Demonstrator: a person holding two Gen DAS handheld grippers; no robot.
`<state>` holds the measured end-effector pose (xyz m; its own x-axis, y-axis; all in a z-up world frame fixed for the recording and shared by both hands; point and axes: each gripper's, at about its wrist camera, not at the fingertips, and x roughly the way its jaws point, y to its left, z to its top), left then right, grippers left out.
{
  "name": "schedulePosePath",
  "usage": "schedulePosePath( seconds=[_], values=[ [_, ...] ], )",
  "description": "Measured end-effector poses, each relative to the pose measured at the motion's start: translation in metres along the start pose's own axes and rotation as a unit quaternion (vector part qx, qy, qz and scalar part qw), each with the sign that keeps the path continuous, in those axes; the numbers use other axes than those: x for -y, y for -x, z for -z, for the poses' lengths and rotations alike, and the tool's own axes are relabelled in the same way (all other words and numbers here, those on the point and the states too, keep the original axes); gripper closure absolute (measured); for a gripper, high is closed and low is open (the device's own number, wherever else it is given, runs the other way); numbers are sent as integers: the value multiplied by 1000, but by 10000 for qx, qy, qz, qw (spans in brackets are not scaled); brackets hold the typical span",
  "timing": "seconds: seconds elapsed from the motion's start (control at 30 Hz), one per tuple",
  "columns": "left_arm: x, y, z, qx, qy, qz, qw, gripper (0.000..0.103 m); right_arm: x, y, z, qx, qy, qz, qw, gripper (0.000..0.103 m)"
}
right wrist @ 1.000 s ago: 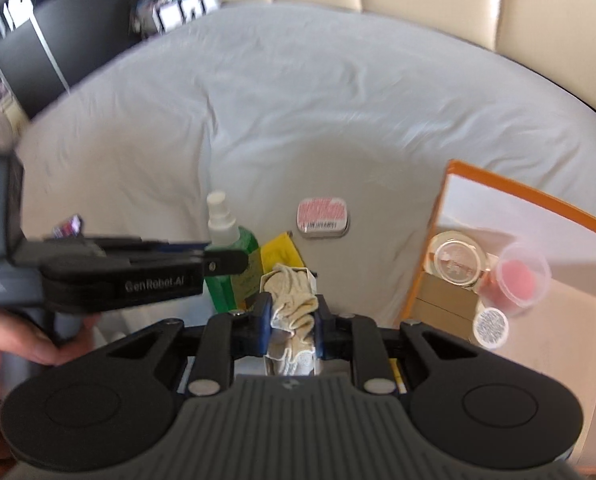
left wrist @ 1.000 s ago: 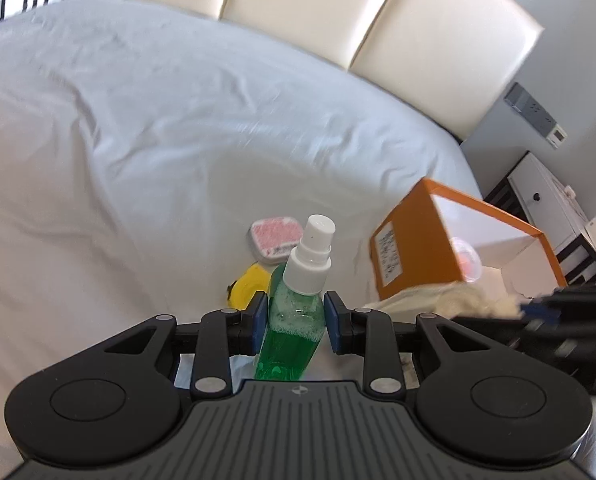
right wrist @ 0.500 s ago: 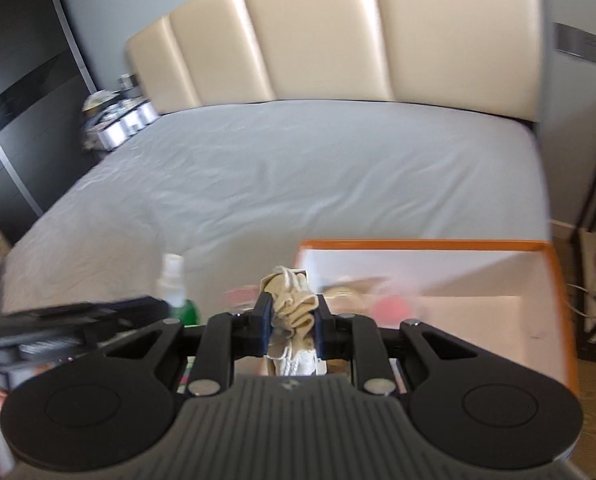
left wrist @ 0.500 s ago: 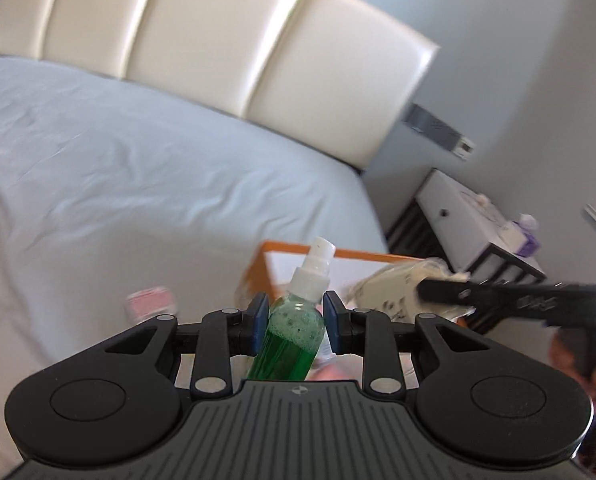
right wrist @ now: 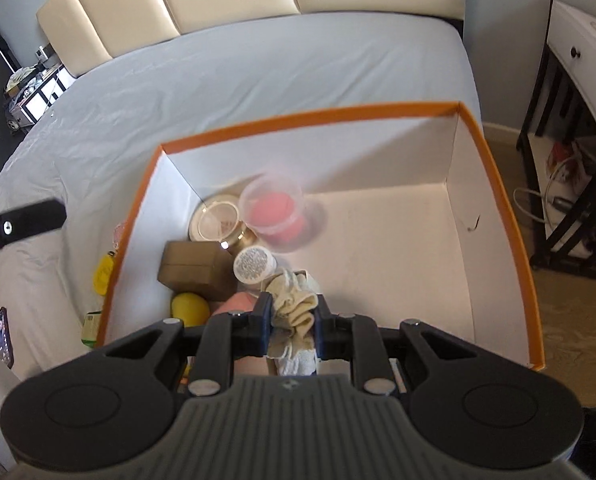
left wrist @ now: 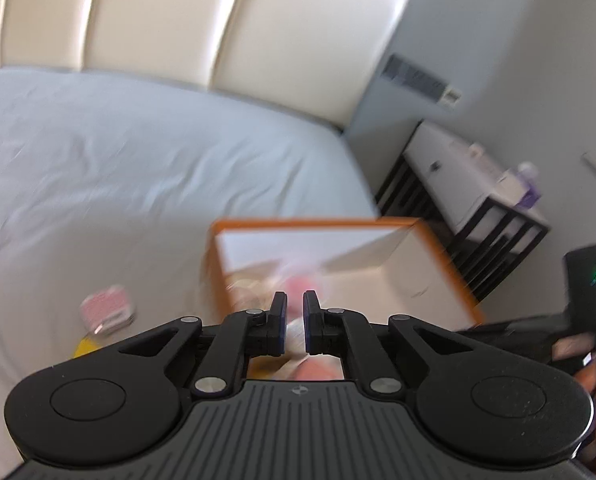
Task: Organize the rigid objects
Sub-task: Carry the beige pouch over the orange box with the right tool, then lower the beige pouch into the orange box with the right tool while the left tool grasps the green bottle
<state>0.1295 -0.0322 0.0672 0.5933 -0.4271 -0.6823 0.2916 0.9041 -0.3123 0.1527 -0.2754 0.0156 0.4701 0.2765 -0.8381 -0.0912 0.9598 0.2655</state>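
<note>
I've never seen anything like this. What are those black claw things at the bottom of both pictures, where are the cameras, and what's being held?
There is no robot here. A person holds a hand-held gripper in each hand, each with a fisheye camera looking along its two fingers. One picture comes from the left hand-held gripper. Its jaws have just been closing and stand shut with nothing between them. The other comes from the right hand-held gripper, clamped on a cream cloth bundle above an orange-rimmed box on a bed. Inside the box lie a gold tin, a clear cup with pink contents, a small cardboard box and a white-lidded jar.
</note>
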Motion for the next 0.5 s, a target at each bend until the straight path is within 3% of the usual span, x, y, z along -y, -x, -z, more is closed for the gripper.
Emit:
schedulePosePath(
  seconds=[0.1, 0.27, 0.4, 0.5],
  values=[
    [-22, -6, 9, -337, 8, -410, 9986, 95, 6, -17, -6, -273, -192, -67, 9994, 84],
    [-54, -12, 25, -910, -108, -733, 9931, 82, 14, -38, -6, -626, -591, -349, 9957, 83],
    [-61, -21, 37, -1322, -867, -803, 9842, 72, 21, -50, -5, -826, -905, -542, 9910, 83],
    [-57, -28, 46, -1575, -1584, -784, 9716, 64, 20, -53, -8, -852, -769, -338, 9928, 82]
  ],
)
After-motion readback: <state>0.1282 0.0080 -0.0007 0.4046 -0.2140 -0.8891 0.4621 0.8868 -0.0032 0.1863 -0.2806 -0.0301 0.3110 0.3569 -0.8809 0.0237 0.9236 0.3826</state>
